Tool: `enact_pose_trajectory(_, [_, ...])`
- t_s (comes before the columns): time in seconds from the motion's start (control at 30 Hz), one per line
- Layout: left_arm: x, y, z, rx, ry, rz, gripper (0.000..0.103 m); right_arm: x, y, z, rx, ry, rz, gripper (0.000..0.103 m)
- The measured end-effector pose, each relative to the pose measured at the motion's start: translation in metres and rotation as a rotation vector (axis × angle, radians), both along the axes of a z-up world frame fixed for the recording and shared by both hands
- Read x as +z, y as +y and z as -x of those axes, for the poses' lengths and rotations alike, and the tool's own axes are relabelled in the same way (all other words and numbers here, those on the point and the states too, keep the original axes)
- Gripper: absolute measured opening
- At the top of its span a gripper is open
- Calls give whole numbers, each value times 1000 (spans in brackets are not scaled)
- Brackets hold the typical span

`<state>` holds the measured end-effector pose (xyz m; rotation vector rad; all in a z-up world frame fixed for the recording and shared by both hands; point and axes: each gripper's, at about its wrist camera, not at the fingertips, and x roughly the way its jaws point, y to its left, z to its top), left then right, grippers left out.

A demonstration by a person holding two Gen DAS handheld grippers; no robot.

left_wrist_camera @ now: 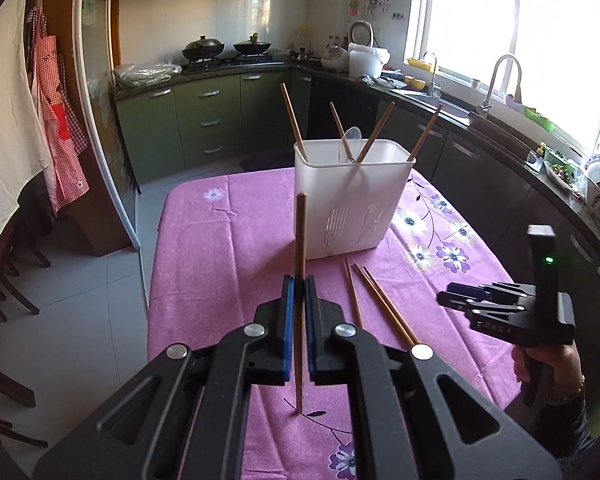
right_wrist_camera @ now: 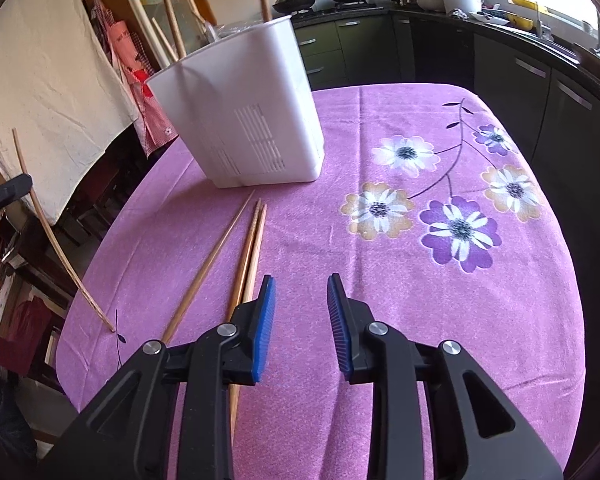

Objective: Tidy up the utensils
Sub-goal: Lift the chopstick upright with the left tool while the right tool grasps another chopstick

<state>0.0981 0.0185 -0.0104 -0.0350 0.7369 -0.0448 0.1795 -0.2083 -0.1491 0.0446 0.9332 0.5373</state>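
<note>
Wooden and slim, one chopstick (left_wrist_camera: 300,264) stands nearly upright at the centre of the left wrist view, pinched between the blue pads (left_wrist_camera: 287,320) of the left tool (left_wrist_camera: 299,296). Its lower tip seems to rest on the pink flowered tabletop (left_wrist_camera: 204,280), probably so the stick can be squared up before it goes into the white holder (left_wrist_camera: 348,208) just beyond. That holder sits mid-frame and already carries several chopsticks and a pale spoon (left_wrist_camera: 350,140), all leaning against its rim.

Three loose chopsticks (right_wrist_camera: 236,256) lie flat on the cloth in the lower left of the right wrist view, pointing toward the holder. The right tool (right_wrist_camera: 301,320) hovers just to their right with its pads parted wide and nothing between them; I'd guess it is waiting its turn.
</note>
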Motion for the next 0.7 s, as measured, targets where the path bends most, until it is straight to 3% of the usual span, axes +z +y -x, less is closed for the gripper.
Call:
enact_pose_trajectory(0.2, [1, 0, 13, -3, -21, -7, 5, -15, 32, -36, 71, 78, 58, 27])
enact_pose_trajectory(0.3, [1, 1, 14, -4, -21, -6, 5, -22, 46, -49, 104, 124, 54, 19])
enact_pose_trajectory(0.7, [1, 2, 17, -25, -26, -9, 5, -30, 78, -56, 127, 130, 176, 18])
